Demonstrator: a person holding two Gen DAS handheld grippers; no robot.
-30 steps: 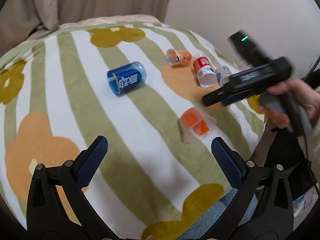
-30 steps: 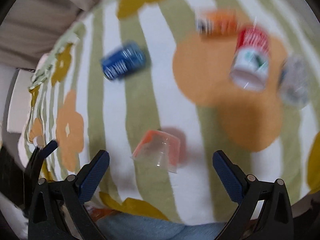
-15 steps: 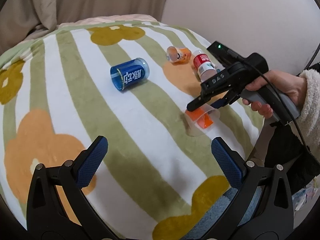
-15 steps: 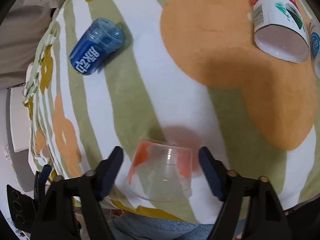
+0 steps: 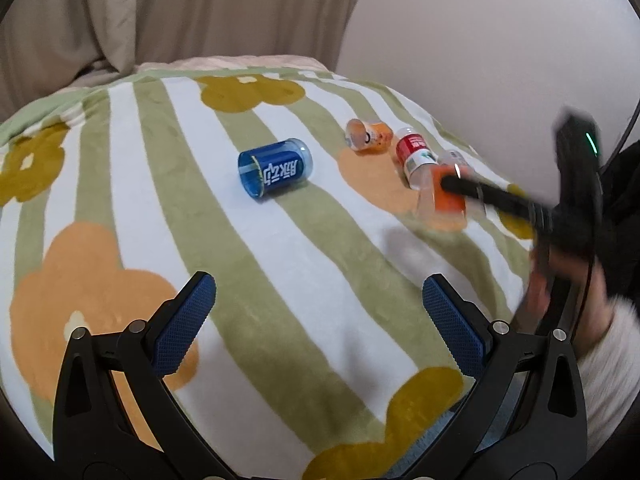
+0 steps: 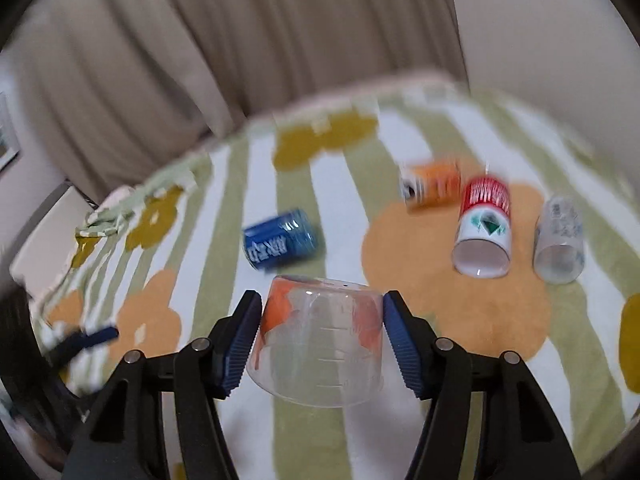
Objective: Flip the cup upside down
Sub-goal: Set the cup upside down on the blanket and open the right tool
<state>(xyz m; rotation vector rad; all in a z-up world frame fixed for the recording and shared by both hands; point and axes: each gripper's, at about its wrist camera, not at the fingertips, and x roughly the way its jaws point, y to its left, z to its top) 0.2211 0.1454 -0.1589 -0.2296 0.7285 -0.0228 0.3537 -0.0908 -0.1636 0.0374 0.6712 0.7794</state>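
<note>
My right gripper (image 6: 322,338) is shut on a clear plastic cup with orange print (image 6: 318,340), held above the blanket with its wide mouth down and toward the camera. In the left wrist view the same cup (image 5: 448,196) hangs in the right gripper (image 5: 452,184), blurred by motion, over the blanket's right side. My left gripper (image 5: 316,320) is open and empty, low over the near part of the blanket.
A striped floral blanket (image 5: 160,240) covers the surface. On it lie a blue cup (image 5: 274,168), an orange cup (image 5: 368,136), a red and white cup (image 5: 414,154) and a clear cup (image 6: 558,240), all on their sides. Curtain and wall stand behind.
My right gripper closed on the orange-print cup, lifted it off the blanket and swung upward, so its view now faces the curtain. The left gripper stayed almost still.
</note>
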